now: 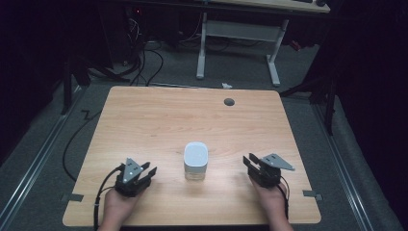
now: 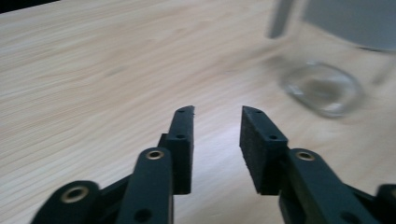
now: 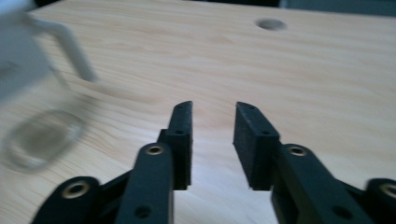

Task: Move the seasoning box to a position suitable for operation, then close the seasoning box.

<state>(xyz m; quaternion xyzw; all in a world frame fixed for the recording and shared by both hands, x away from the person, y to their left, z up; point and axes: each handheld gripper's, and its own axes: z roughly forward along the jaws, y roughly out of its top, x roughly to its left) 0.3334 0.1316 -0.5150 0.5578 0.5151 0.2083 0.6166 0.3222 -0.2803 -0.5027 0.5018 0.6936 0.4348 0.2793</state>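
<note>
A clear container with a white lid (image 1: 196, 161) stands upright in the near middle of the wooden table (image 1: 144, 120). My left gripper (image 1: 149, 168) rests to its left, held in a hand and open with nothing between its jaws. To the container's right, my right gripper (image 1: 249, 159) is also open and empty. In the left gripper view the left gripper (image 2: 217, 112) points over bare wood, and the blurred container (image 2: 322, 88) sits at the upper right. In the right gripper view the right gripper (image 3: 212, 107) faces bare wood, with the container (image 3: 42, 135) at the left.
A round cable hole (image 1: 229, 101) lies near the table's far edge and appears again as the hole (image 3: 271, 23) in the right gripper view. Beyond the table stand a desk with white legs (image 1: 202, 48) and floor cables (image 1: 144, 62). Metal rails run along both sides.
</note>
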